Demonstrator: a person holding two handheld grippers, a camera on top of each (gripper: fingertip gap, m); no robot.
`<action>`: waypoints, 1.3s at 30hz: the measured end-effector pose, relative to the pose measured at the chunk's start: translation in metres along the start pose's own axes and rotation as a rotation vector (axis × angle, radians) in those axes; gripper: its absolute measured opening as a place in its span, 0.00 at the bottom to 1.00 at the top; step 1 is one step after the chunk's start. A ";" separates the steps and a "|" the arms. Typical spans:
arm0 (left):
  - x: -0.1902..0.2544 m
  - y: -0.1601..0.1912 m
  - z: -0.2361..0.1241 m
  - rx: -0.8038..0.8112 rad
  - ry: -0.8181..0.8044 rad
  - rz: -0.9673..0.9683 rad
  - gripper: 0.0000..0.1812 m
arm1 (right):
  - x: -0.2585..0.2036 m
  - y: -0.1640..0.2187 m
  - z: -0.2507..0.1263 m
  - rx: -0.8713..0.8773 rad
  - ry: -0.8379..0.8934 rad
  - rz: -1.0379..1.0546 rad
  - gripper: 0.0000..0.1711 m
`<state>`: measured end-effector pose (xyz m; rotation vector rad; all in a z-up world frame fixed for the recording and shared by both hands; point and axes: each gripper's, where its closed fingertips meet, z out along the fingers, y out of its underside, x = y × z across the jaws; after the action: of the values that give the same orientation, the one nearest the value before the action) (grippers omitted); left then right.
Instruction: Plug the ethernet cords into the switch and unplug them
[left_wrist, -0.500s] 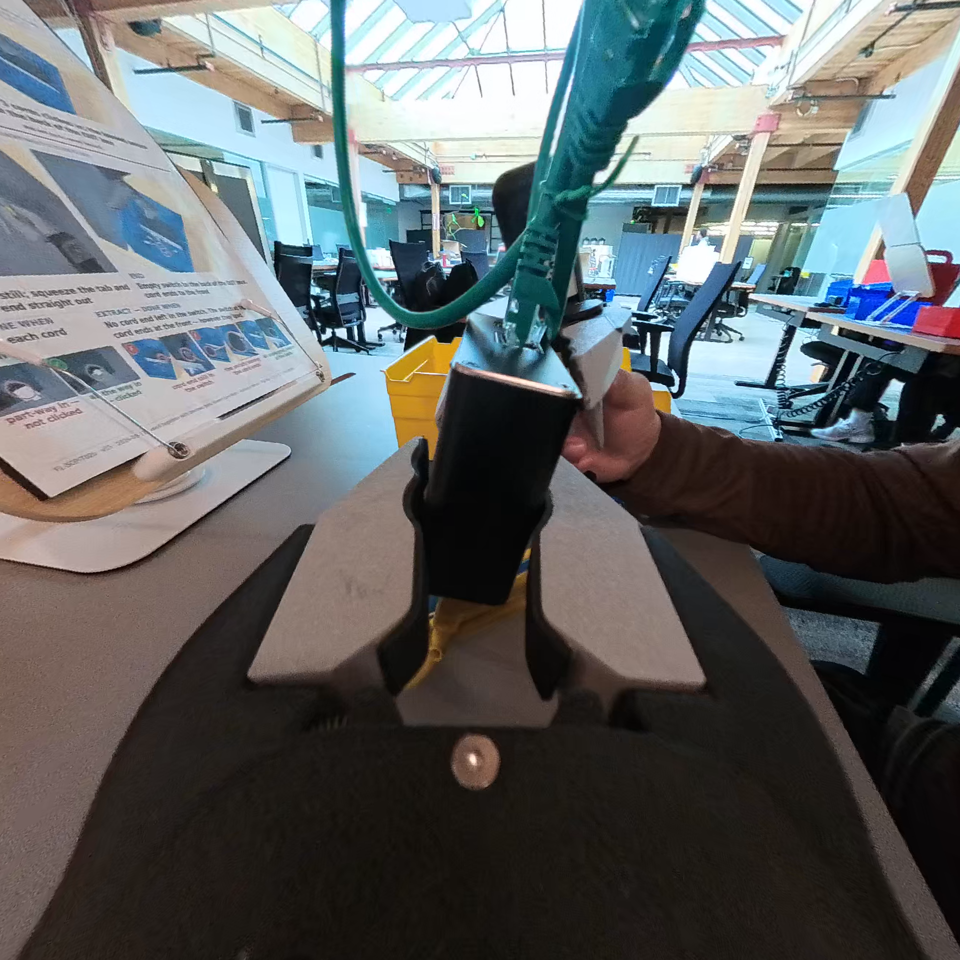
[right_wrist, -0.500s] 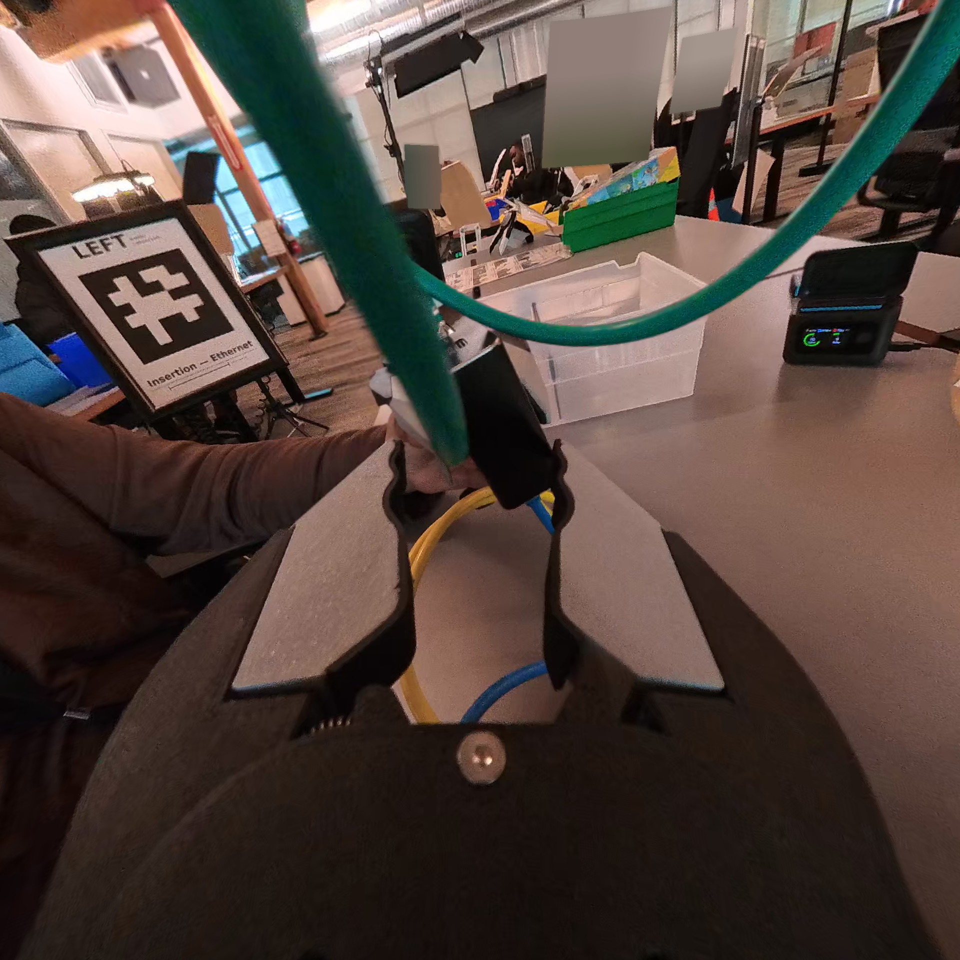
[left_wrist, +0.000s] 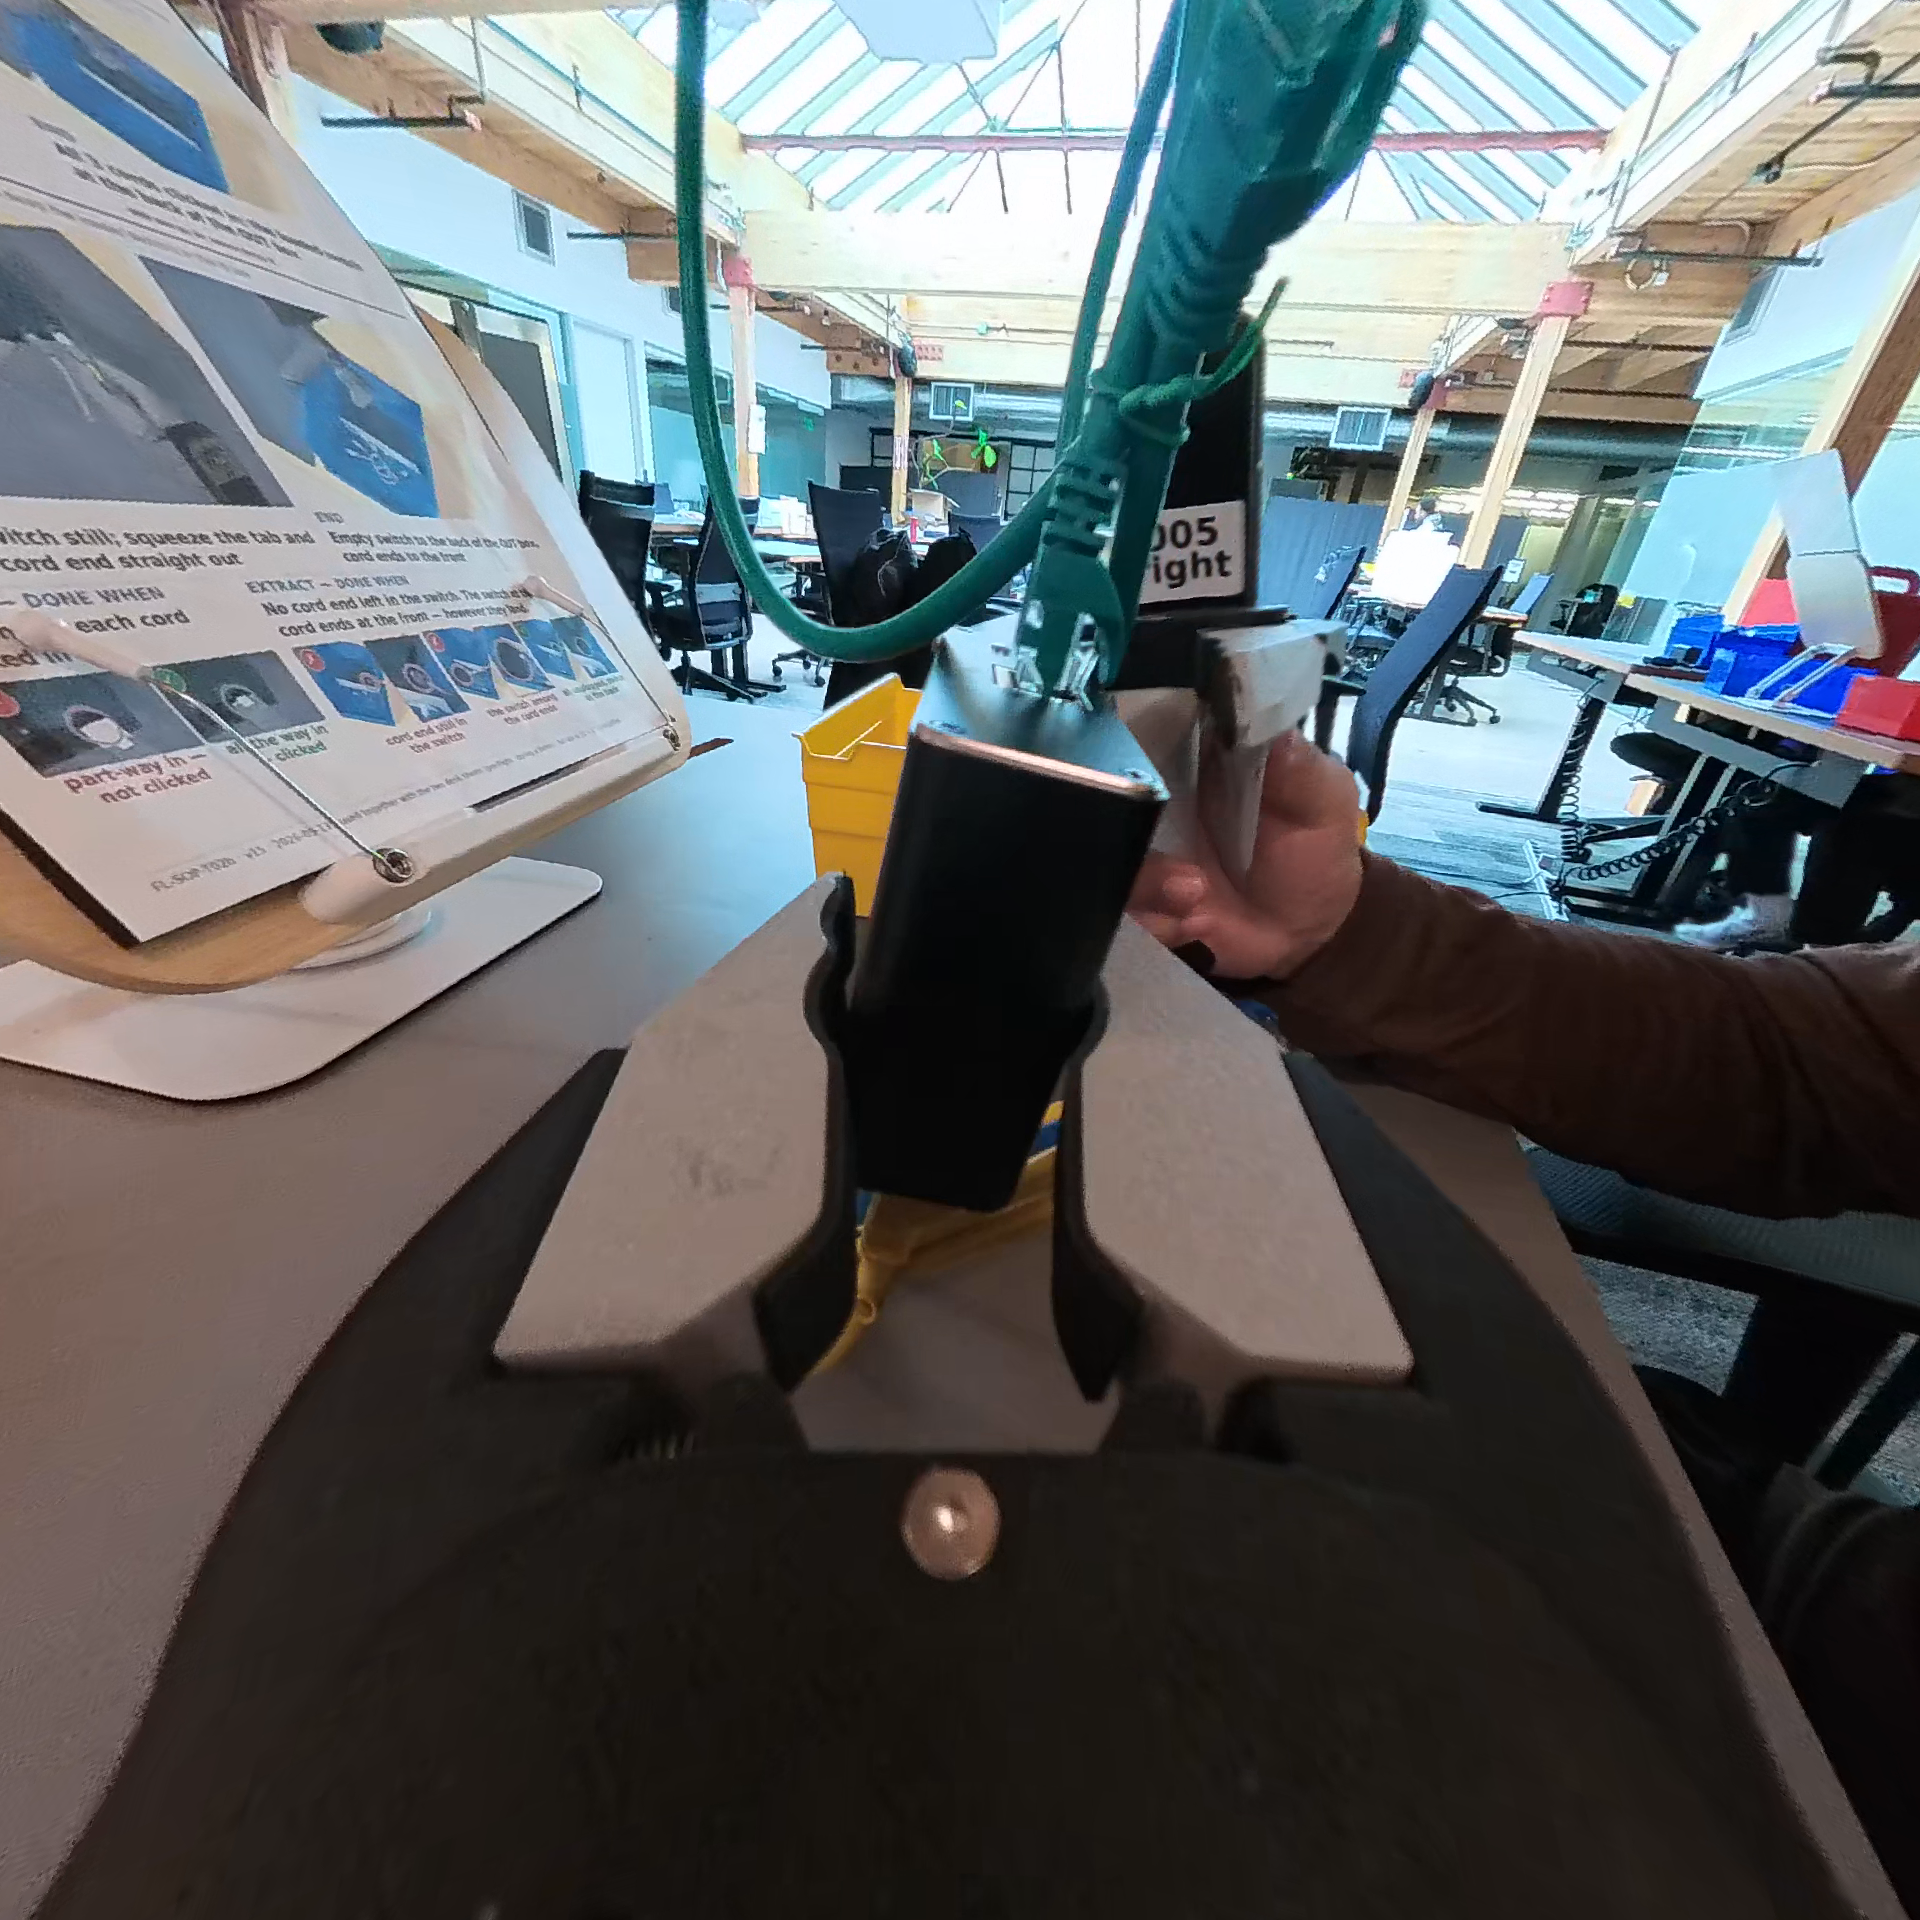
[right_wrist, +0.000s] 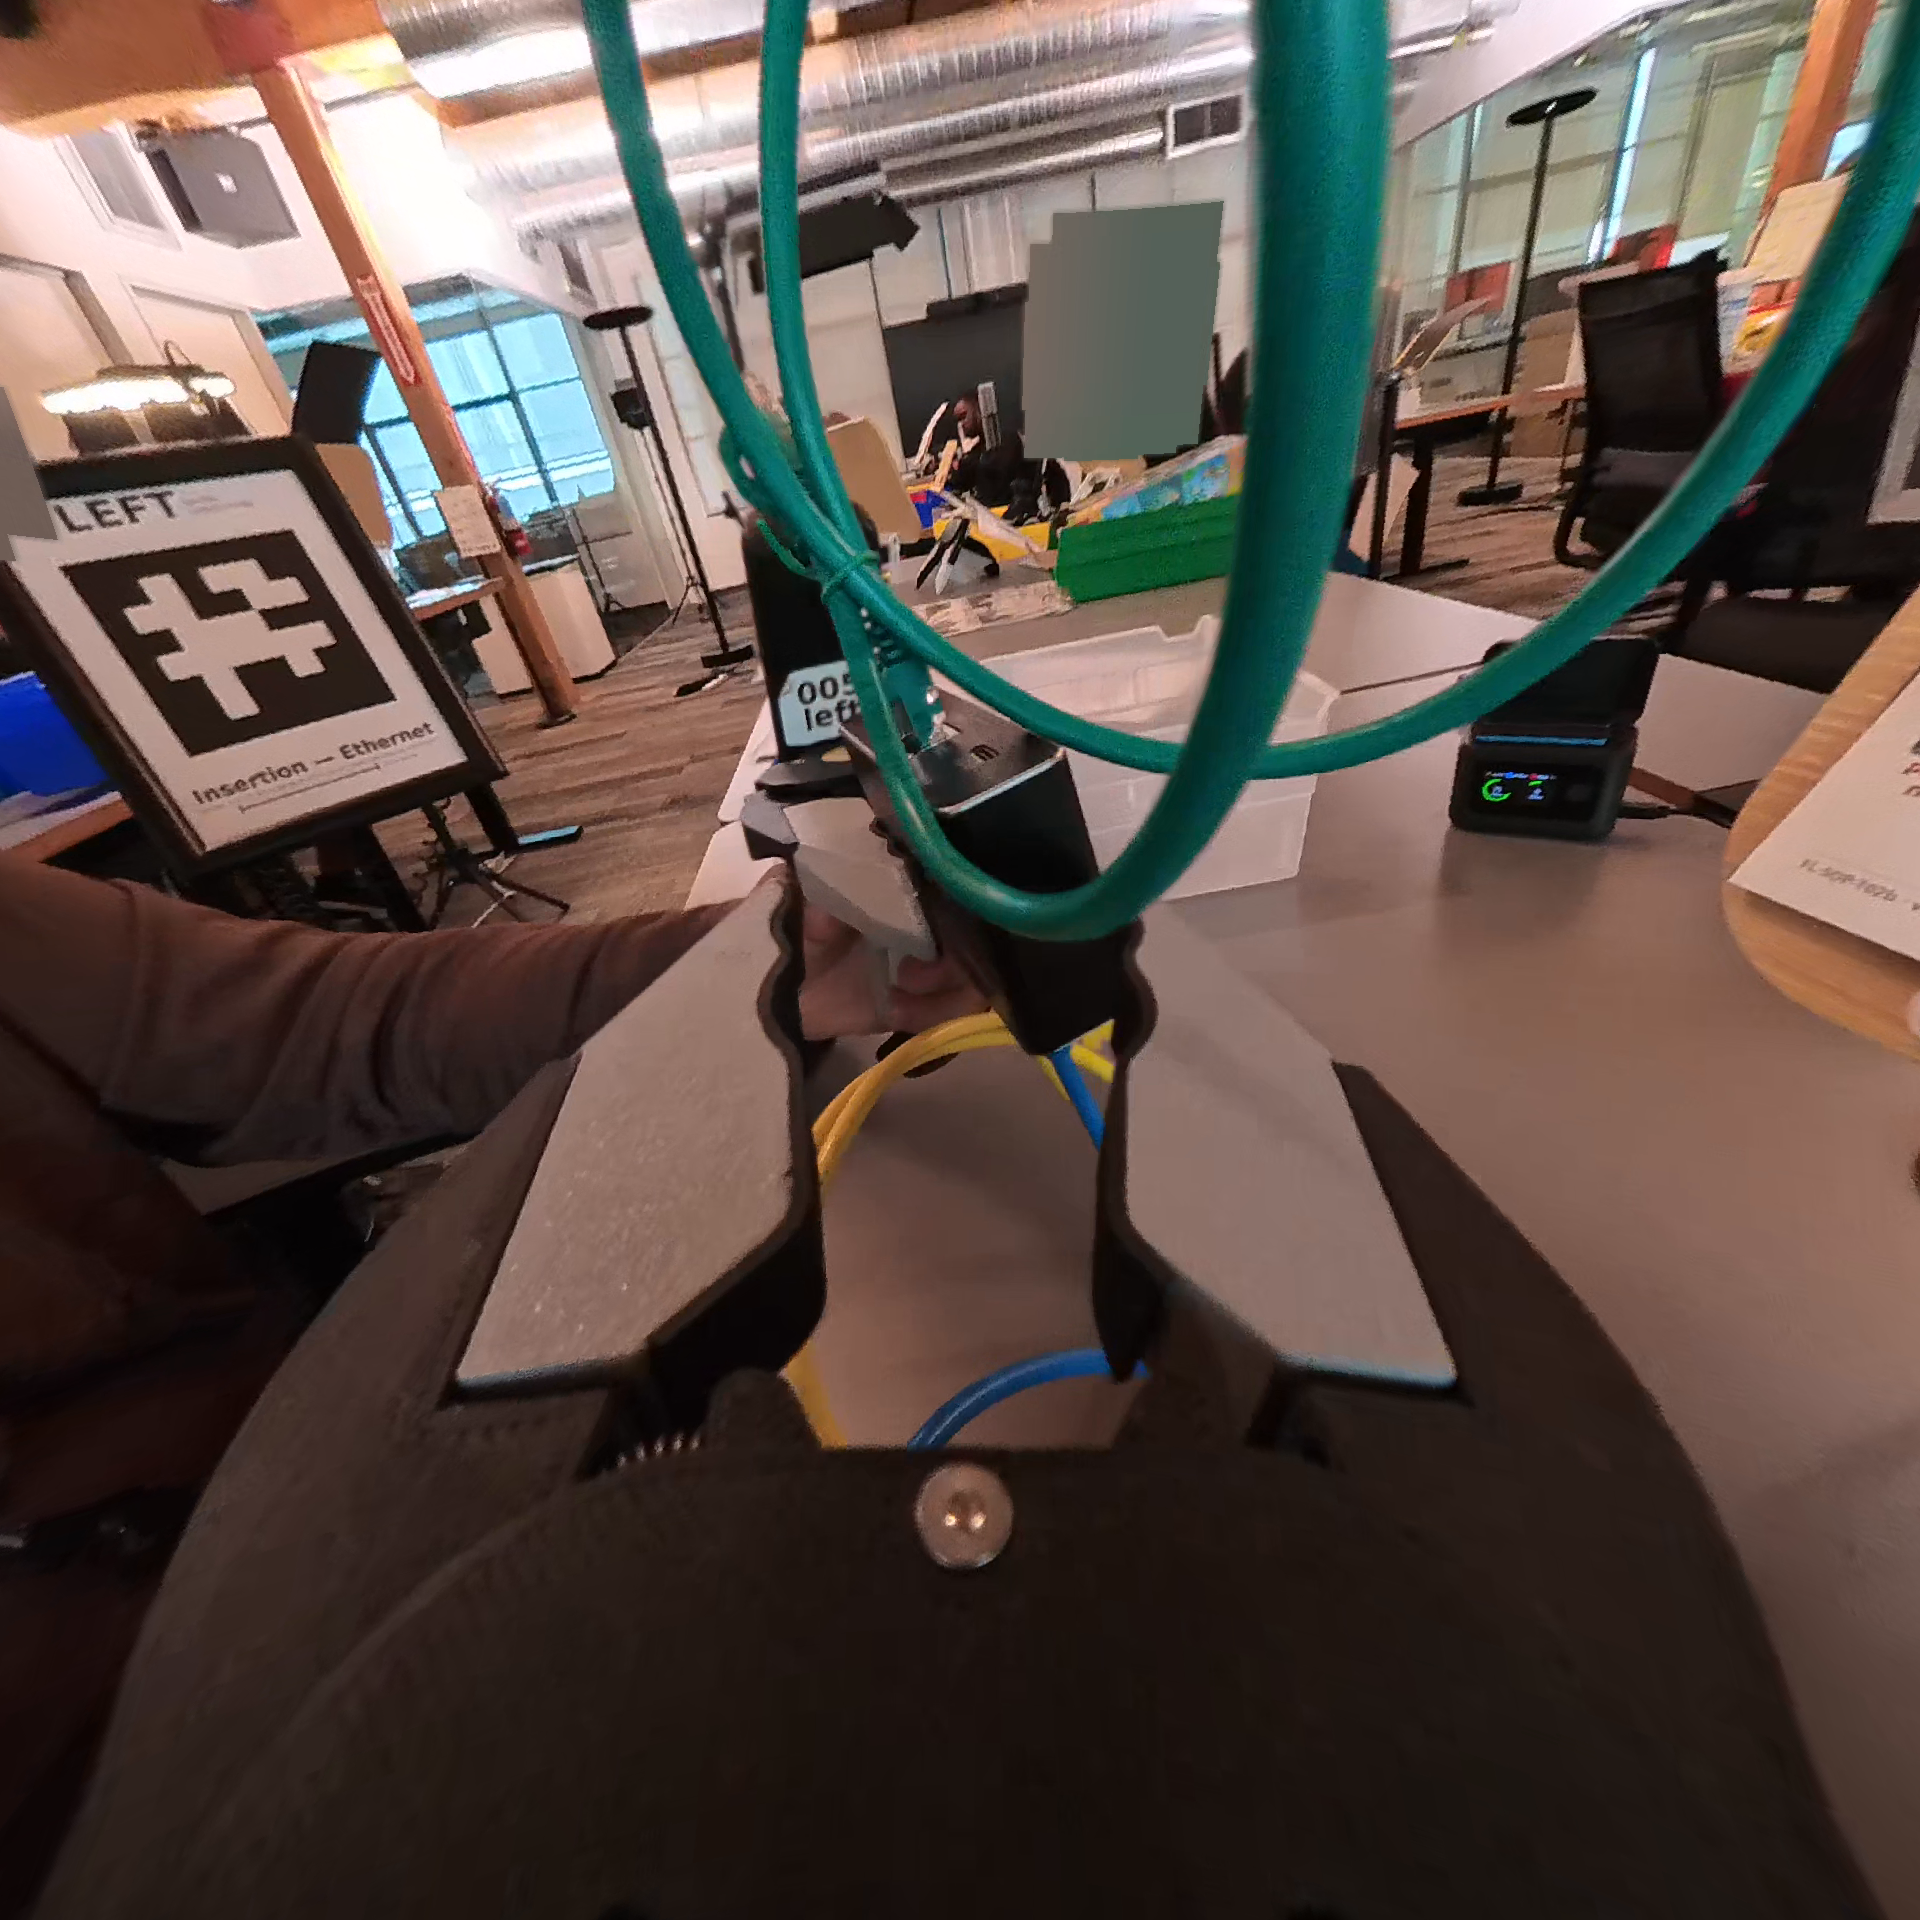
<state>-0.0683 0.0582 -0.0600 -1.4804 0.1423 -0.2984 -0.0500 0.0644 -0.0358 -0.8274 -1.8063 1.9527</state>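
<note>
Since half a second ago the right gripper (right_wrist: 956, 956) has tipped upward, so the green cord (left_wrist: 1132, 353) is now hanging in wide loops in front of it rather than crossing close by; the switch has barely shifted.

From the left gripper's side, going left to right: an instruction board (left_wrist: 260, 520) is leaning on its white stand on the grey table (left_wrist: 312, 1247), and a yellow bin (left_wrist: 852, 769) is sitting behind. In the middle, the left gripper (left_wrist: 961, 966) is clamping the black switch (left_wrist: 997, 914) by its lower end, holding it tilted above the table. The green cord's plug (left_wrist: 1070, 623) is sitting in a port on the switch's upper face. A yellow cord (left_wrist: 914, 1247) is peeking out beneath. Just right of the switch, the right gripper is hovering beside it, with the person's hand (left_wrist: 1268, 873) wrapping its handle.

From the right gripper's side: a framed marker sign (right_wrist: 229, 655) is standing at the far left. The right gripper's fingers are standing spread, pinching nothing; the switch's lower corner is poking between their tips, and a green loop is drooping across it. Yellow and blue cord (right_wrist: 1018, 1382) loops are lying on the table below. Farther right, a clear bin (right_wrist: 1195, 727) is sitting behind the switch, and then a small black device (right_wrist: 1538, 769) is showing a lit screen.
</note>
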 end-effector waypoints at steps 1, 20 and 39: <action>0.000 0.000 0.000 0.000 -0.001 -0.003 0.20 | 0.002 -0.003 -0.001 0.014 0.019 -0.002 0.35; 0.005 0.002 0.001 -0.036 0.006 0.026 0.20 | -0.008 -0.006 0.016 -0.017 0.211 -0.269 0.33; 0.050 0.016 0.013 -0.149 0.235 -0.035 0.20 | -0.049 -0.005 0.005 -0.050 0.052 -0.419 0.07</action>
<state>-0.0148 0.0571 -0.0702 -1.5932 0.3335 -0.4989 -0.0165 0.0311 -0.0221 -0.4586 -1.8275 1.6098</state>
